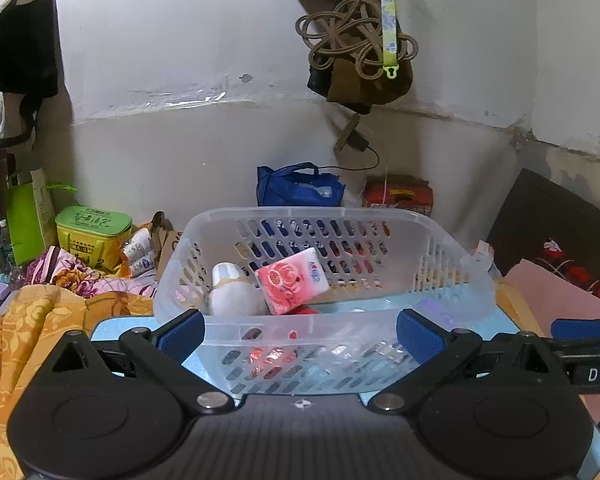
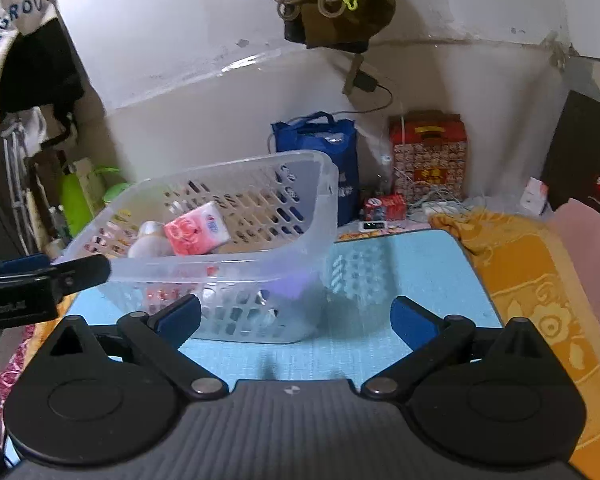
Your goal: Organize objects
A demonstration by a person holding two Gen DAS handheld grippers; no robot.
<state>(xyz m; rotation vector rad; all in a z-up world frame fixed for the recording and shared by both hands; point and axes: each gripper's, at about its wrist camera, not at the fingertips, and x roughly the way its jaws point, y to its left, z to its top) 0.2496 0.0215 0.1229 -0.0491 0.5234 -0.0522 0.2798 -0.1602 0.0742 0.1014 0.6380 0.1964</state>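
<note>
Bedding in orange floral print surrounds the work area on my screens, and on it lies a light blue mat that carries the task items. Standing on that mat is a translucent perforated basket, its near wall directly ahead of my left gripper and toward the left of the right gripper's view. Inside the basket I note a pink tissue pack leaning tilted against a white rounded bottle, the two touching near the basket's left half; a red item shows beneath the pack, too hidden to identify. My left gripper has its blue-padded fingers spread wide, one to each side of the basket's near rim, gripping nothing. My right gripper likewise stands with fingers apart over bare mat, just beside the basket's right corner, holding nothing. Behind the mat, against the wall, I record a blue tote bag and a red printed box side by side. A green lidded tin sits well off to the left.
</note>
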